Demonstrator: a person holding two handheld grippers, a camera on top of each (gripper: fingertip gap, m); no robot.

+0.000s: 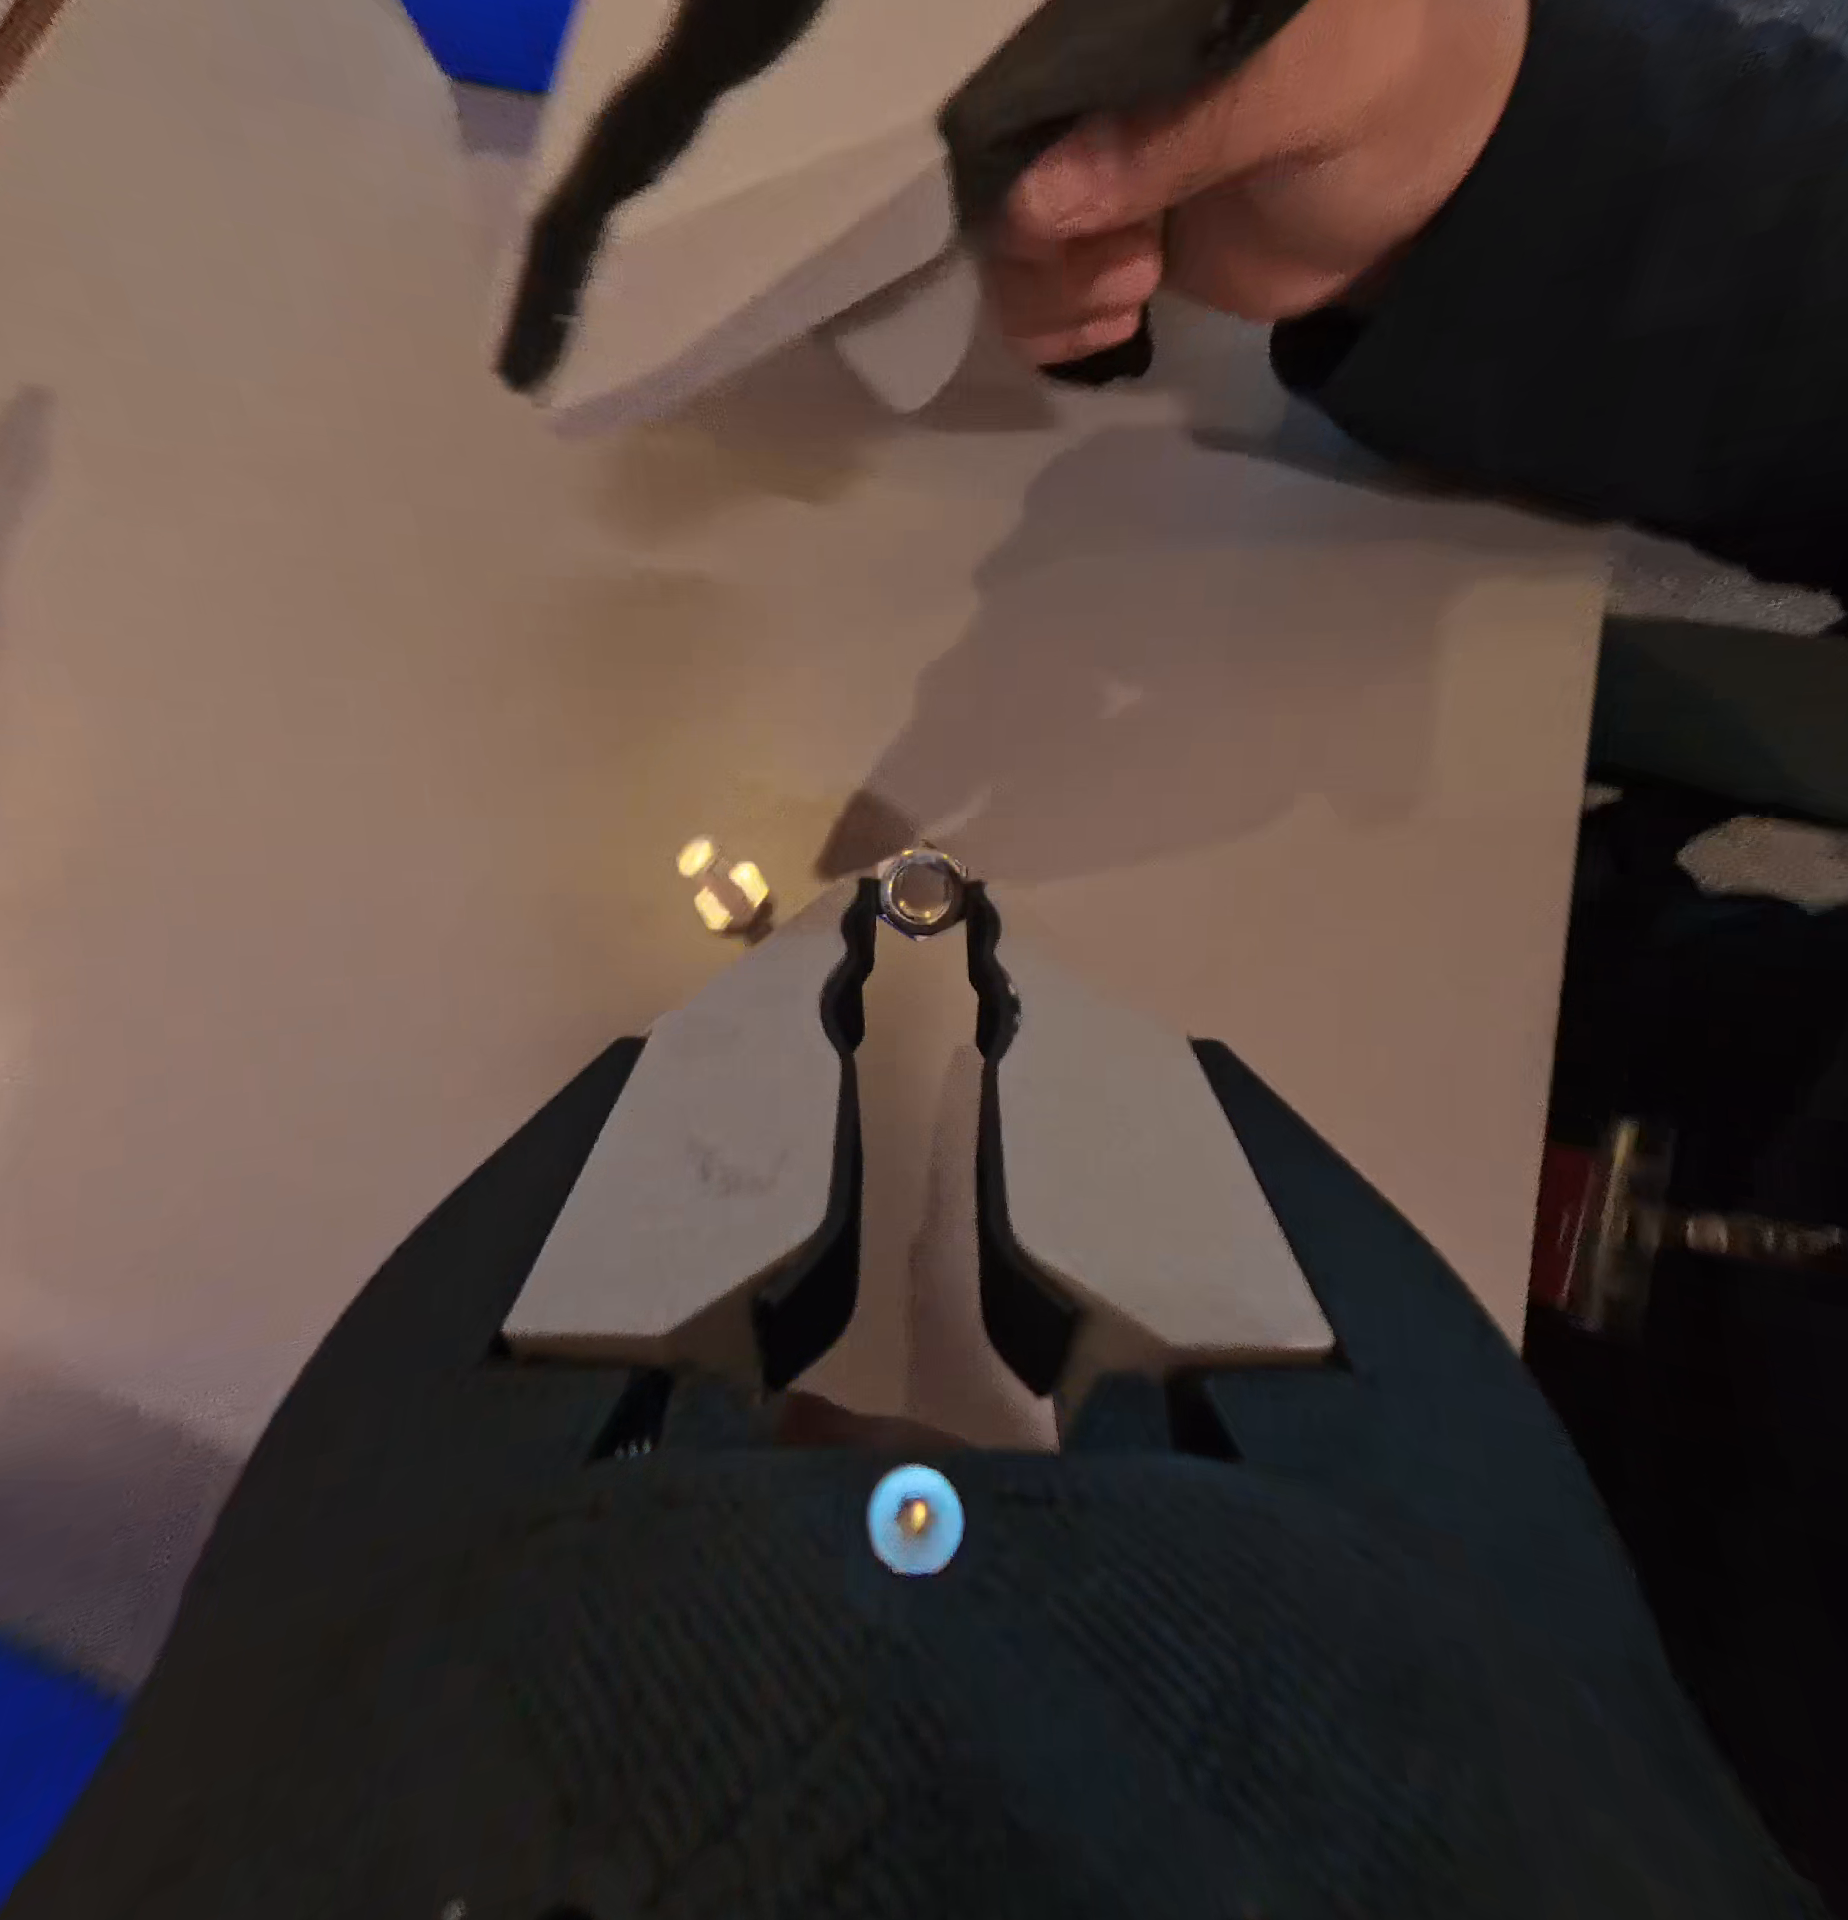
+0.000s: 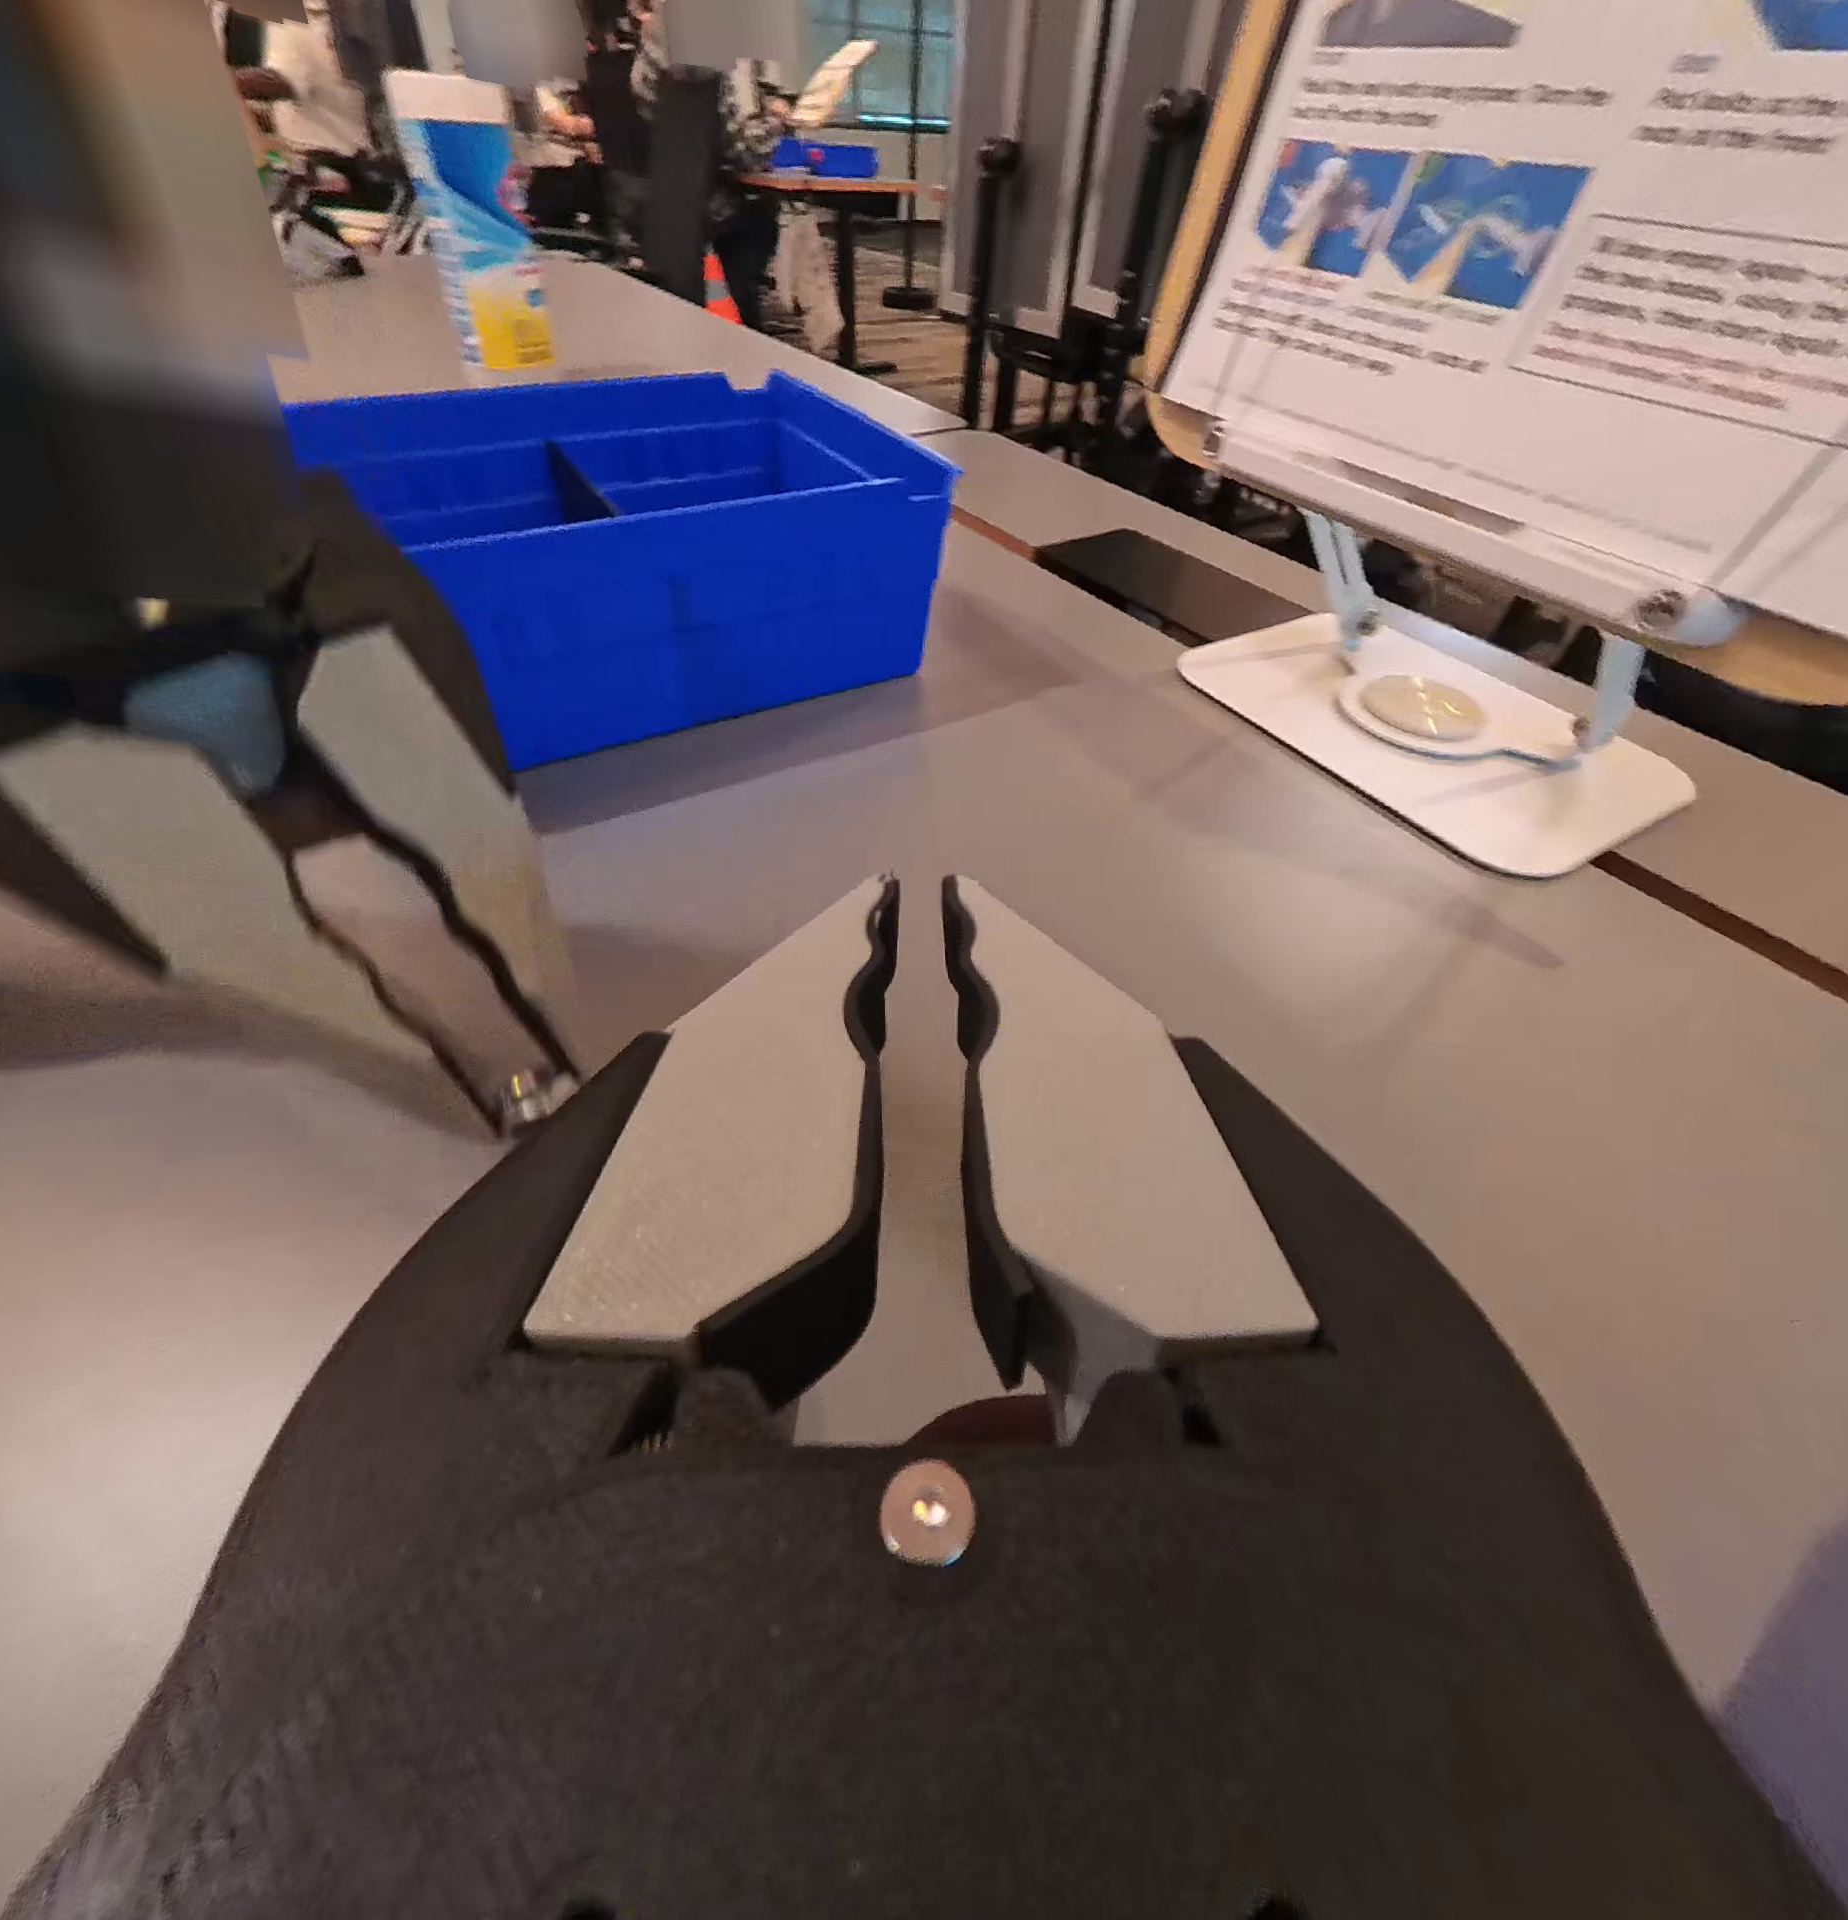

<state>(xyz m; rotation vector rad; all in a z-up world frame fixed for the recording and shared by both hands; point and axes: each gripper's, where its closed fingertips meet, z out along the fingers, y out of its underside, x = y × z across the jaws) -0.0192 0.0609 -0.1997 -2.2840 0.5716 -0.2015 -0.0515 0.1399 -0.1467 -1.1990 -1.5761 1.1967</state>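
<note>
Left gripper (image 1: pixel 922 896) pinched onto a silver hex nut (image 1: pixel 921 891) at its fingertips above the grey table (image 1: pixel 380 675), a brass bolt (image 1: pixel 728 885) just beside; right gripper (image 2: pixel 920 902) narrowly parted, holding nothing, over the table.

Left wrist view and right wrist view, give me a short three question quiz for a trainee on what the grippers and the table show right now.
1. True or false: the left gripper is shut on a silver nut.
2. Multiple choice: the right gripper holds A) a bolt, B) a nut, C) nothing.
3. Fill in: the brass-coloured bolt lies on the ____, beside the left gripper's tips.

Key
1. True; the nut sits pinched between its fingertips.
2. C; its jaws stand slightly apart with only the grey table showing between them.
3. Table.
</note>
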